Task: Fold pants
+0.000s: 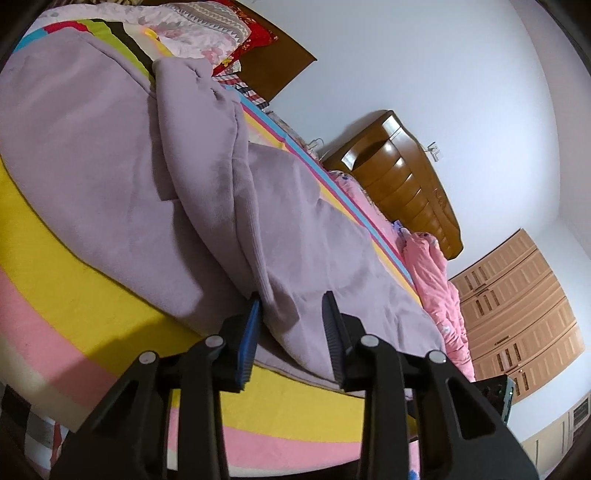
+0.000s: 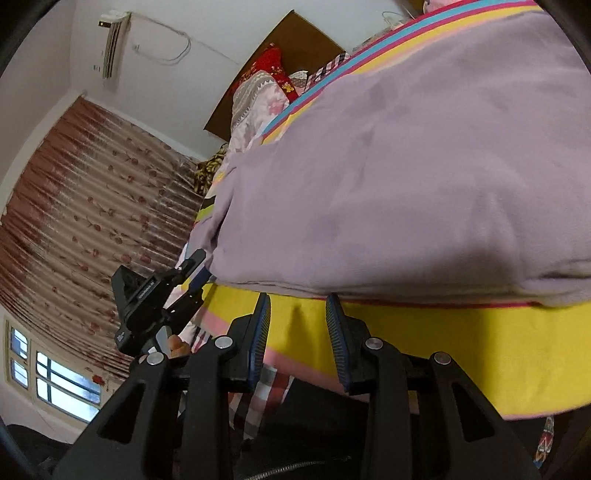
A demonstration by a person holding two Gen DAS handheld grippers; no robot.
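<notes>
Lilac fleece pants (image 1: 110, 177) lie spread on a bed with a striped yellow, pink and blue cover (image 1: 92, 317). In the left wrist view my left gripper (image 1: 291, 306) is open, its jaws standing on either side of a raised fold of the pants' near edge. In the right wrist view the pants (image 2: 406, 184) fill the upper right. My right gripper (image 2: 297, 306) is open and empty just below their near edge, over the yellow stripe. The left gripper (image 2: 192, 269) shows there at the pants' left corner.
Patterned pillows and quilts (image 1: 207, 29) are piled at the wooden headboard (image 1: 284, 62). A pink quilt (image 1: 436, 280) lies on the far side. A wooden dresser (image 1: 406, 177) and wardrobe (image 1: 517, 310) stand by the wall. Curtains (image 2: 92, 206) and a window (image 2: 55, 380) show beside the bed.
</notes>
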